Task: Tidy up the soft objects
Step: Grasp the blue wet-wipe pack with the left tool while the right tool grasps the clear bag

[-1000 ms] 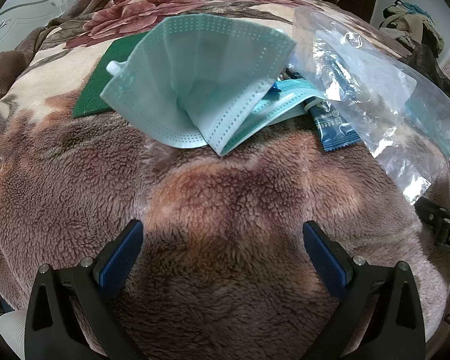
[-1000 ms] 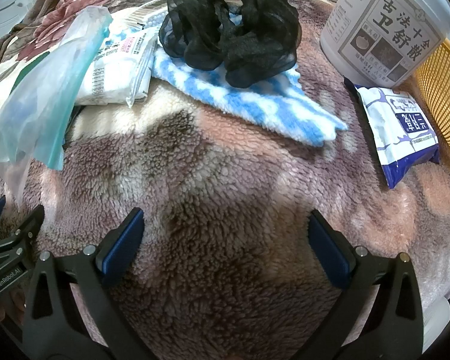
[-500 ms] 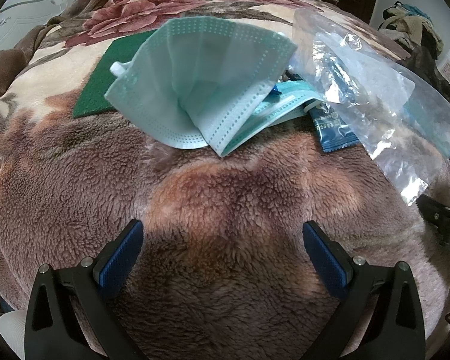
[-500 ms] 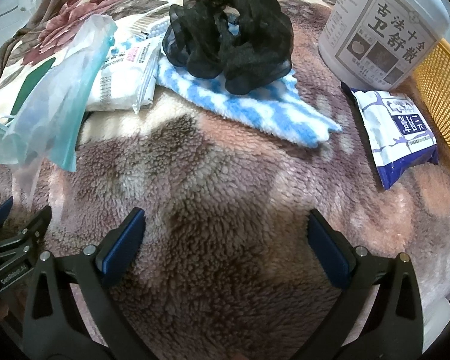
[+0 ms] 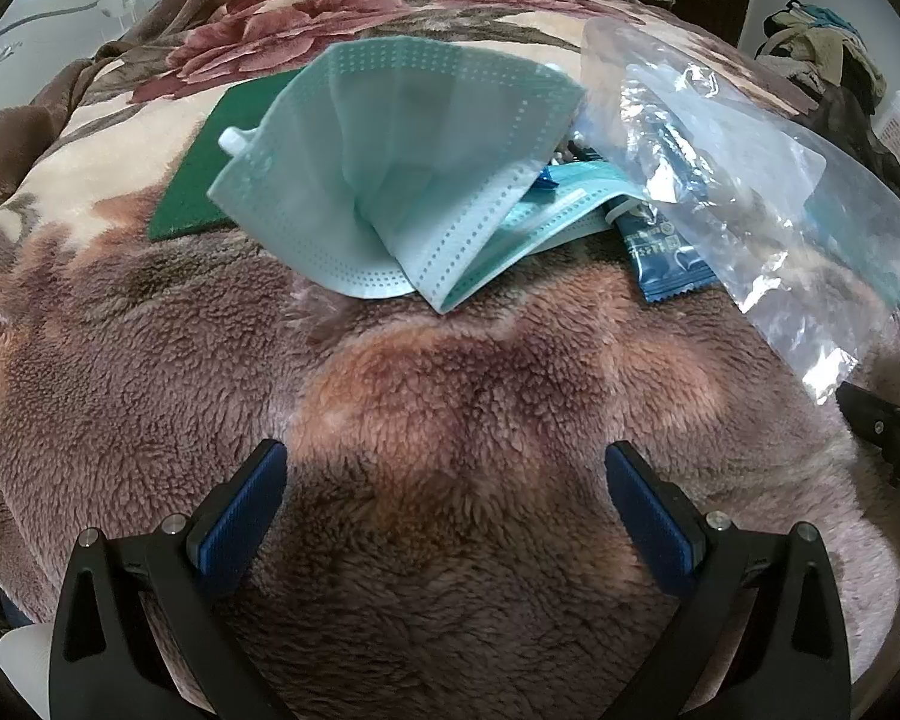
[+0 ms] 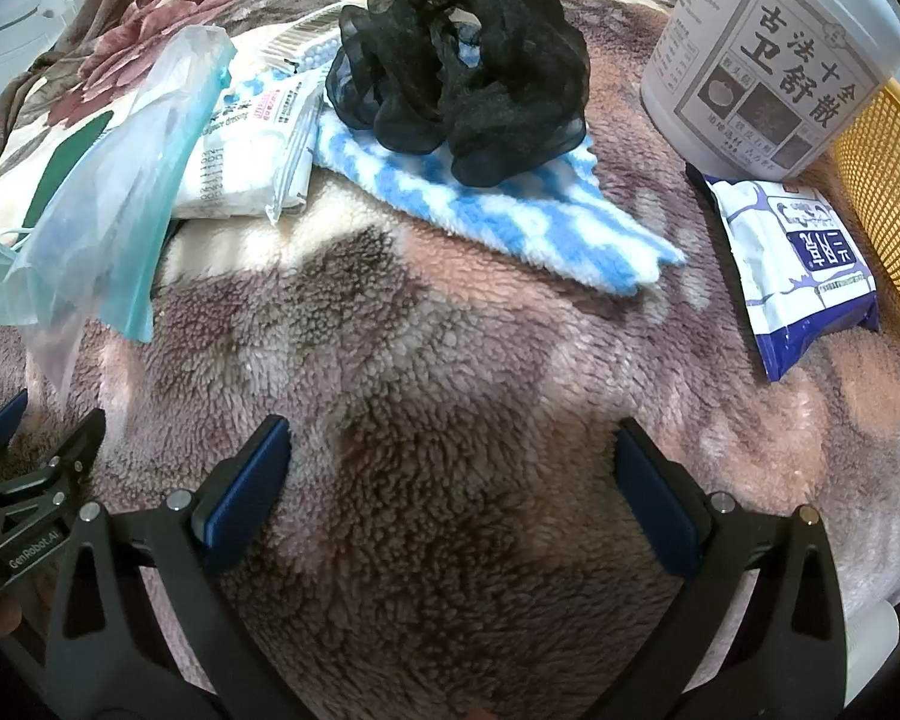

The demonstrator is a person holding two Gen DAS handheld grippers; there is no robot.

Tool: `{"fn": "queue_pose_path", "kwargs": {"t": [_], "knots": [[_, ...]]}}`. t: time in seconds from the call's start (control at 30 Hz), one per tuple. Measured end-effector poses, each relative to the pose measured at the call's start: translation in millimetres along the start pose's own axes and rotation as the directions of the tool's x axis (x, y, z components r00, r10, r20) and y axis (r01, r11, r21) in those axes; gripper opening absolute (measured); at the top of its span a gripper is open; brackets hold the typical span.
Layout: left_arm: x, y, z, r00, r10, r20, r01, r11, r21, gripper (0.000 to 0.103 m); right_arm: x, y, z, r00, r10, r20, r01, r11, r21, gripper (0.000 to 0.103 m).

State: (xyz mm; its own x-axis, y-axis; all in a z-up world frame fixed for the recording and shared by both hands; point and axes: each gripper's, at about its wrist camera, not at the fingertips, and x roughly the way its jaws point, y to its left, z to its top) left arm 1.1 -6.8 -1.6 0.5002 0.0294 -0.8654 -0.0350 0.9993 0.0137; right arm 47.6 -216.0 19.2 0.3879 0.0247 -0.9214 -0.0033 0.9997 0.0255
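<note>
Both grippers are held wide over a fuzzy blanket (image 5: 450,420), with nothing between the fingers. Ahead of the left gripper (image 5: 444,486), a green mask (image 5: 402,168) is seen lying partly on a green pad (image 5: 210,180), with a clear bag (image 5: 750,198) to its right. Ahead of the right gripper (image 6: 450,462), a black mesh puff (image 6: 462,60) is seen resting on a blue-white cloth (image 6: 510,210), beside a white packet (image 6: 246,156); a tub (image 6: 768,54), a pouch (image 6: 798,264) and a yellow basket (image 6: 888,198) are found at right.

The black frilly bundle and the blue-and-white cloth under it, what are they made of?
The black bundle looks like sheer synthetic mesh, perhaps nylon or chiffon: light shows through its ruffled edges. The blue-and-white cloth looks like soft fleece or microfibre terry, matte, with a fuzzy raised pile. The exact fibre cannot be told.
</note>
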Motion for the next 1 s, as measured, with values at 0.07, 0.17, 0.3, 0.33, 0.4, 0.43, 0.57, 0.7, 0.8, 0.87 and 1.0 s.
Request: {"fn": "queue_pose_path", "kwargs": {"t": [0.07,0.17,0.3,0.33,0.4,0.43,0.57,0.7,0.8,0.87,1.0], "knots": [[-1,-1,-1,1.000,0.000,0.001,0.000,1.000,0.001,0.103,0,-1,0,1.000,0.000,0.001,0.000,1.000,-0.001,0.103],[-3,0,-1,1.000,-0.001,-0.001,0.001,1.000,0.002,0.103,-1,0,-5,1.000,0.005,0.001,-0.005,1.000,0.003,0.103],[-17,-1,1,1.000,0.004,0.007,-0.004,0.999,0.050,0.102,-18,-2,-13,1.000,0.027,0.013,-0.027,1.000,0.008,0.103],[-23,-2,1,1.000,0.001,0.007,-0.002,0.998,0.068,0.102,-24,-3,-14,0.999,0.031,0.018,-0.031,0.999,0.009,0.103],[-36,-1,0,1.000,-0.022,0.010,0.021,0.996,0.083,0.103,-42,-4,-15,0.998,0.056,0.038,-0.056,0.998,-0.002,0.103],[-44,2,0,0.999,-0.039,0.014,0.038,0.996,0.079,0.103,-50,-3,-15,0.996,0.065,0.053,-0.064,0.998,-0.014,0.103],[-69,16,7,0.995,-0.096,0.023,0.095,0.995,0.035,0.102,-88,5,-12,0.987,0.096,0.131,-0.087,0.993,-0.078,0.103],[-89,31,19,0.991,-0.121,0.057,0.122,0.992,-0.013,0.102,-101,13,3,0.978,0.143,0.152,-0.130,0.987,-0.093,0.103],[-96,45,36,0.990,-0.111,0.085,0.115,0.993,-0.033,0.102,-97,29,22,0.976,0.162,0.147,-0.149,0.984,-0.099,0.103],[-97,54,47,0.991,-0.097,0.093,0.101,0.994,-0.042,0.102,-93,40,33,0.976,0.170,0.138,-0.156,0.982,-0.109,0.102],[-90,68,76,0.992,-0.102,0.077,0.107,0.993,-0.056,0.102,-75,65,53,0.980,0.177,0.092,-0.166,0.979,-0.122,0.102]]}}
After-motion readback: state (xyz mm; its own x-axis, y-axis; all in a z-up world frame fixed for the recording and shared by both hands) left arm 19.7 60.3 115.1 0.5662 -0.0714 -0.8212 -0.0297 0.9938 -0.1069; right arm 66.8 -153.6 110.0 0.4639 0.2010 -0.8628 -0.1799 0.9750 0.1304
